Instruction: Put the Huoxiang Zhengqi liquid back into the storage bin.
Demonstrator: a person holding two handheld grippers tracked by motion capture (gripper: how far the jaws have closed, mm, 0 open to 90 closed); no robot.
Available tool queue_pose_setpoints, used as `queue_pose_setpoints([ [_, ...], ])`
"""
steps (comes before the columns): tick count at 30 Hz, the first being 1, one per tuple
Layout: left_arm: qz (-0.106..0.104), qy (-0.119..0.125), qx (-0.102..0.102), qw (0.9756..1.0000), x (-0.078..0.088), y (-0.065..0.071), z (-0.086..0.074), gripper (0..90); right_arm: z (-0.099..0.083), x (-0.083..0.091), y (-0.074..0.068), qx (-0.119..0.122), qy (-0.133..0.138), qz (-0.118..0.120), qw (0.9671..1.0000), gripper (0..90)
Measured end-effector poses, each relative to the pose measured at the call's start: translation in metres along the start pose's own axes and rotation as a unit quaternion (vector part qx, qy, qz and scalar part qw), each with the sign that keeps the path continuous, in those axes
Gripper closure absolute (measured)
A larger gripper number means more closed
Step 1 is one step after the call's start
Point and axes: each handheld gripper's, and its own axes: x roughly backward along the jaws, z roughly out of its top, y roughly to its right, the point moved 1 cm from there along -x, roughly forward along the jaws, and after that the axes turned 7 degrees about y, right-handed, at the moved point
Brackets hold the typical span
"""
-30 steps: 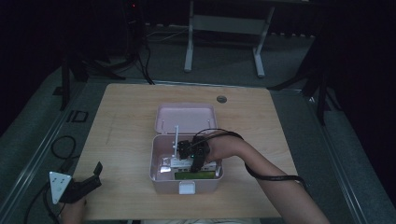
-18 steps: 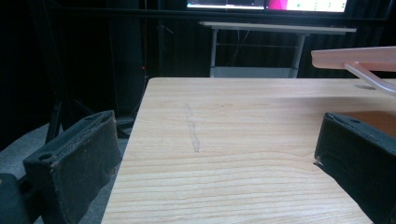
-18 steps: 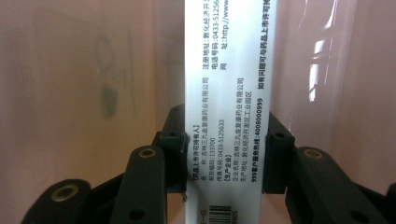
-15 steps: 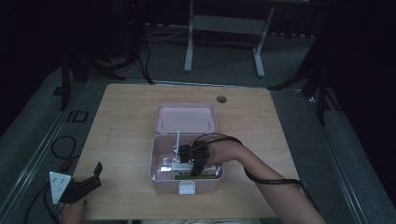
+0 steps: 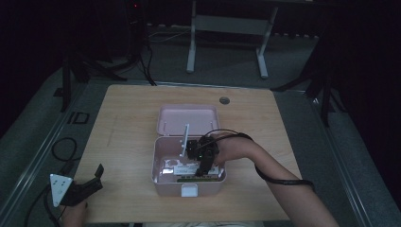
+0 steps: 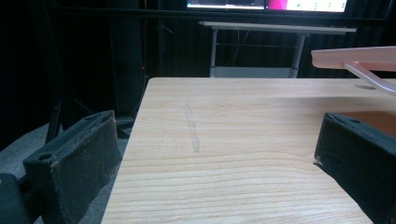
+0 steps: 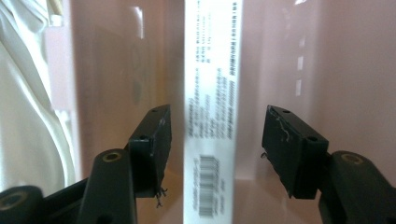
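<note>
Here, from the high view, we see a pink box [image 5: 188, 182] with its lid [image 5: 187, 119] thrown back on the counter [image 5: 127, 113]. The right hand-held gripper [image 5: 204, 166] reaches down into the box; the left hand-held gripper [image 5: 82, 189] rests at the near left corner, well apart.

In the left gripper view, the left hand-held gripper [image 6: 210, 163] is released, jaws wide over bare wood.

In the right gripper view, the right hand-held gripper [image 7: 215, 140] is also released, jaws on either side of a white carton [image 7: 214, 93] standing in the box, not touching. To grasp well, we judge we should centre on the carton, clench squarely on its narrow faces, then lift straight, clear of the walls.
</note>
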Motion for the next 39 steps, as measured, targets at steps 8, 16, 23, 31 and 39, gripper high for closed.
queue_pose_setpoints([
  [8, 0.001, 0.000, 0.000, 1.0000, 0.000, 0.000, 0.000, 0.2, -0.014, 0.034, -0.002, -0.003, 0.056, -0.015, 0.9983, 27.0],
  [16, 0.001, 0.000, 0.000, 1.0000, 0.000, 0.000, 0.000, 0.2, -0.045, 0.075, 0.008, -0.028, 0.131, -0.053, 0.9896, 14.1],
  [23, 0.001, 0.000, 0.000, 1.0000, 0.000, 0.000, 0.000, 0.2, -0.080, 0.088, 0.023, -0.045, 0.159, -0.119, 0.9791, 13.4],
  [31, 0.001, 0.000, 0.000, 1.0000, 0.000, 0.000, 0.000, 0.2, -0.116, 0.083, 0.033, -0.082, 0.162, -0.145, 0.9726, 13.4],
  [39, 0.002, 0.000, -0.001, 1.0000, 0.000, 0.000, 0.000, 0.2, -0.149, 0.069, 0.045, -0.127, 0.179, -0.173, 0.9602, 13.4],
])
